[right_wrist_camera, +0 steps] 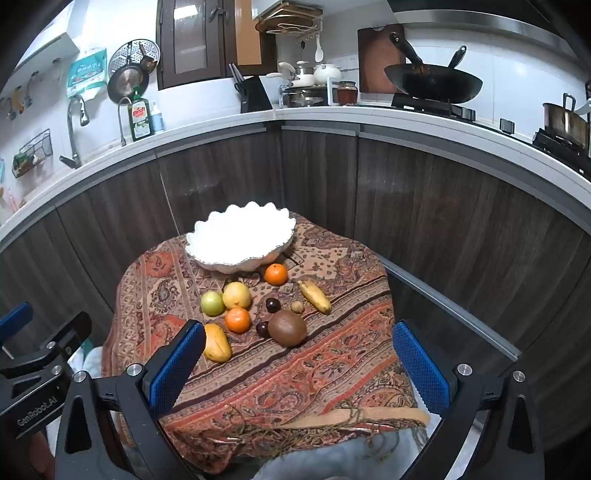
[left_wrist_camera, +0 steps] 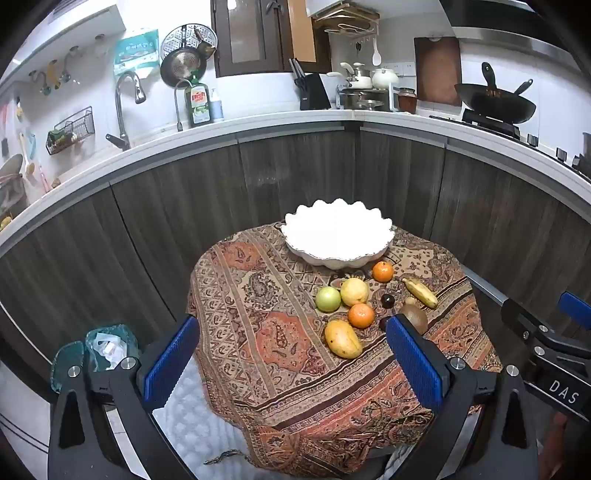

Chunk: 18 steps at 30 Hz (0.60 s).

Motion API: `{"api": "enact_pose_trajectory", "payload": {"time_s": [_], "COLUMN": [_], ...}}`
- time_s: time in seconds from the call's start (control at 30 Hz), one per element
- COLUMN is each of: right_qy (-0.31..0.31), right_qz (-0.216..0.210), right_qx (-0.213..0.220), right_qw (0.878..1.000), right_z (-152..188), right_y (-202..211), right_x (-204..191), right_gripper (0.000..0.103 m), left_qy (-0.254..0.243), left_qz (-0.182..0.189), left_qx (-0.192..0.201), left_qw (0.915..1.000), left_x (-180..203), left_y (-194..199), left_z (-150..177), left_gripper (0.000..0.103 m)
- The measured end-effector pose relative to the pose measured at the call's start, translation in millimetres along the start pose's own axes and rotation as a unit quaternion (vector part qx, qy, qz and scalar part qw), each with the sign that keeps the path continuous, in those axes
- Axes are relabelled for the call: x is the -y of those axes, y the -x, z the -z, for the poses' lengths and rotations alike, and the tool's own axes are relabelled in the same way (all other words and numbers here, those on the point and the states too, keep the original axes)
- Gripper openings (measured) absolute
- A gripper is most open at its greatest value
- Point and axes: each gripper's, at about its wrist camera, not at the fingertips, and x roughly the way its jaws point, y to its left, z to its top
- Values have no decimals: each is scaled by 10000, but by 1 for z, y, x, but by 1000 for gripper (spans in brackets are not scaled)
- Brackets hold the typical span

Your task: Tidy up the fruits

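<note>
While both grippers gape, fruits (right_wrist_camera: 255, 314) lie ahead before the bowl (right_wrist_camera: 240, 240).

White scalloped bowl (right_wrist_camera: 240, 242), paisley cloth (right_wrist_camera: 332, 354) — rust-orange, blue-padded tongs (right_wrist_camera: 299, 363)

A white countertop (left_wrist_camera: 280, 123) runs in an L along white-tiled walls, with dark wood-grain cabinet fronts (left_wrist_camera: 295, 173) below. On the left stands a chrome faucet (left_wrist_camera: 123, 107), with a green dish-soap bottle (left_wrist_camera: 198, 103) just beside it and a pan (left_wrist_camera: 183, 66) hanging on the wall above. A dark-framed wall cabinet (left_wrist_camera: 251, 35) sits over the corner, near a black knife block (left_wrist_camera: 314, 92) and stacked pots (left_wrist_camera: 364, 88). To the right, a wooden cutting board (left_wrist_camera: 437, 70) leans on the wall beside a black wok (left_wrist_camera: 495, 103) on the stove. The floor (left_wrist_camera: 22, 402) is pale.
</note>
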Motion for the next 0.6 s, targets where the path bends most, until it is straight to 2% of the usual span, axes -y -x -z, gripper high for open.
{"api": "enact_pose_trajectory", "payload": {"time_s": [0.23, 0.6], "right_qy": [-51, -27], "right_qz": [-12, 3], "right_qx": [50, 49], "right_qw": [10000, 10000], "right_z": [0, 1], "right_y": [3, 4], "right_x": [1, 1], "right_gripper": [103, 103], "left_qy": [-51, -74], "left_qz": [50, 44], "left_qx": [146, 36], "left_qw": [9999, 10000], "left_x": [2, 3], "left_y": [1, 2], "left_z": [12, 1], "left_gripper": [103, 103]}}
